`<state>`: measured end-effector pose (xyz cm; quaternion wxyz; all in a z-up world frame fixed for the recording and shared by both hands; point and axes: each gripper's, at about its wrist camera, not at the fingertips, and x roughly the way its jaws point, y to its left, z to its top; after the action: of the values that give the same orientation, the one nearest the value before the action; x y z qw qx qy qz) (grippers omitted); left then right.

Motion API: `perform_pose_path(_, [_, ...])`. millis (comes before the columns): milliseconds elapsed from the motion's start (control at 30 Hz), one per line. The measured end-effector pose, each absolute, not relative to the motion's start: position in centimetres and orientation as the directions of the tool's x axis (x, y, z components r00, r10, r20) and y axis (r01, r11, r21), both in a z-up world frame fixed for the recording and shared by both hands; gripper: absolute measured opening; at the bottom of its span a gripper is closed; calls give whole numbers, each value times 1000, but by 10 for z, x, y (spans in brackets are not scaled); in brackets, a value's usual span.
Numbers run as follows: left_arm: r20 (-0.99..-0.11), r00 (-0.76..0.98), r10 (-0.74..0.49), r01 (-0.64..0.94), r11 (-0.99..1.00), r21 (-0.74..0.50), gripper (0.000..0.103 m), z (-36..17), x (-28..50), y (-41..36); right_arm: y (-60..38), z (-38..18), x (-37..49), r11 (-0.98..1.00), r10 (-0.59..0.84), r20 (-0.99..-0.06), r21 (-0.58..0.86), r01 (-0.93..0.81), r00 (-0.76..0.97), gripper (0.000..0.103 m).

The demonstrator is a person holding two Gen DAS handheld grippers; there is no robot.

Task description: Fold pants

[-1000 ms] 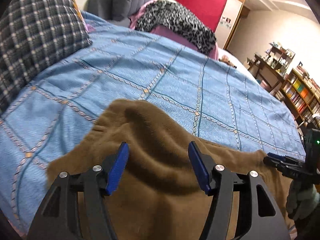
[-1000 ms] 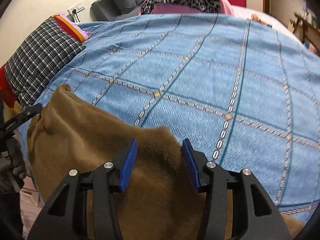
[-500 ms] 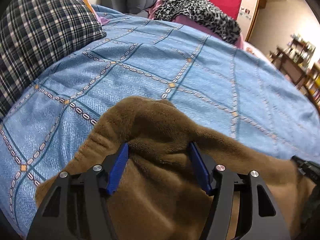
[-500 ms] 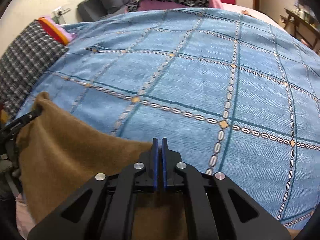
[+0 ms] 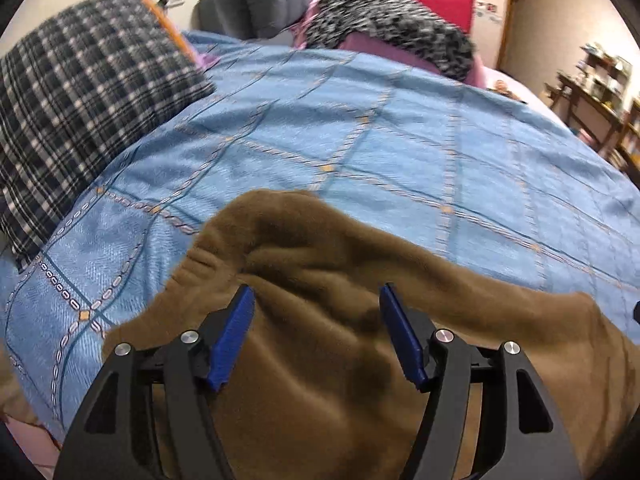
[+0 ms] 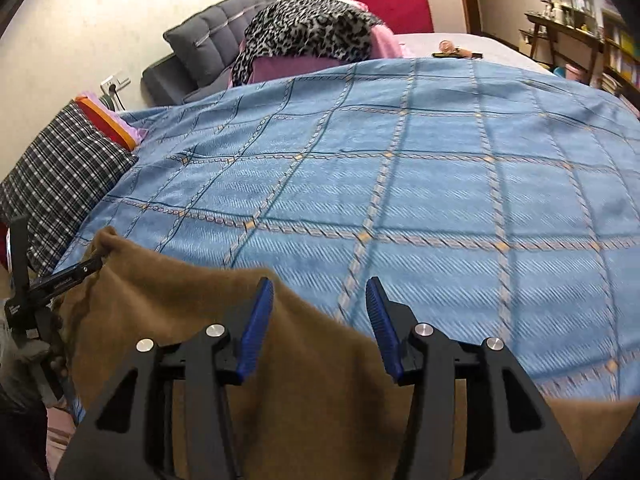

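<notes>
Brown pants (image 5: 320, 360) lie bunched at the near edge of a blue checked bedspread (image 5: 400, 152), their top fold humped just ahead of the left gripper (image 5: 316, 332), whose 2 blue pads (image 5: 234, 336) stand apart over the cloth; whether they pinch the hump of fabric between them I cannot tell. Right gripper (image 6: 318, 326) released, jaws opening, pants edge under its left pad (image 6: 256, 328) and bare bedspread ahead of the right one. Beyond the jaws: plaid pillow (image 5: 80, 128) far left, leopard-print blanket (image 6: 308, 36) at the far end.
</notes>
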<state>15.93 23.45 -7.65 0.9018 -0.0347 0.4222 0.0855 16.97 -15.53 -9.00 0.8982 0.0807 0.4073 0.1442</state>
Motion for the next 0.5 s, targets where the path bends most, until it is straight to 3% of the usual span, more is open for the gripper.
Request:
perform_pose_path(167, [-743, 669, 20, -31, 1000, -1, 72, -61, 132, 175, -191, -88, 125, 961, 271, -705, 237, -143, 655, 50])
perform_pose_path(300, [-745, 659, -100, 116, 993, -31, 72, -58, 105, 126, -228, -88, 92, 963, 244, -701, 257, -81, 670, 50])
perform_pose_path(500, [-763, 618, -187, 266, 964, -21, 72, -62, 68, 74, -255, -96, 46, 963, 228, -706, 266, -48, 671, 50])
